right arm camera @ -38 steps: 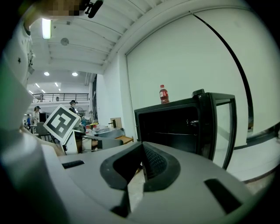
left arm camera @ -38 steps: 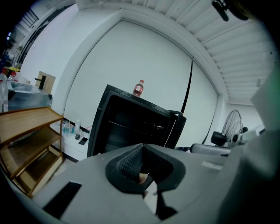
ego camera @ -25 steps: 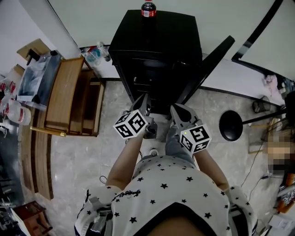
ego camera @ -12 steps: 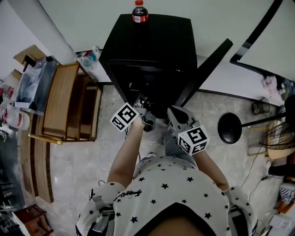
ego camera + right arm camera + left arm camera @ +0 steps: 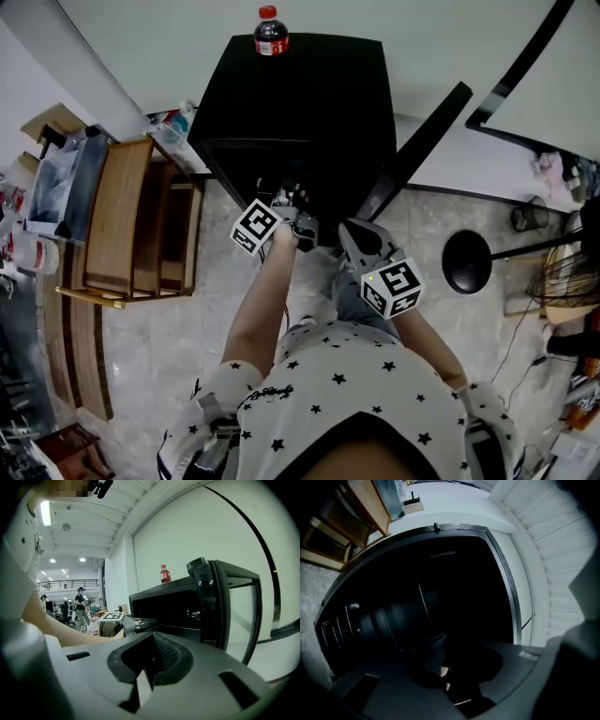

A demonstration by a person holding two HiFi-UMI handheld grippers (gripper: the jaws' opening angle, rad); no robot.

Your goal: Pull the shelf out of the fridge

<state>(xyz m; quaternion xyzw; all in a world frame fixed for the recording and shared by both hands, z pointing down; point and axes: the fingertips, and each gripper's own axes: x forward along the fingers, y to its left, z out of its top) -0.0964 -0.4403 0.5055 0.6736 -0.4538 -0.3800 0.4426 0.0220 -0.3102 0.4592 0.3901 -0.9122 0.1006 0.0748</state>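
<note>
- The shelf (image 5: 350,622) shows only in the left gripper view, as thin pale rods at the middle left of the frame, deep in the dark cavity; it looks like a wire rack
- My judgement is that it is light and stiff, with smooth thin rods that could slip in a pinch – best taken on its front rail near the middle and drawn out level so it does not jam in the side grooves
- It sits inside the black fridge (image 5: 300,103), which fills the upper middle of the head view
- The left gripper (image 5: 298,220) reaches into the fridge mouth; its jaws have just been opening and stand a little apart with nothing visible between them – the rods lie up and left of the tips, apart from them as far as the gloom allows
- The right gripper (image 5: 147,665) hangs outside the opening, lower right of the left one, jaws together and empty
- The fridge door (image 5: 417,141) stands open to the right, and a bottle (image 5: 269,31) stands on top
</note>
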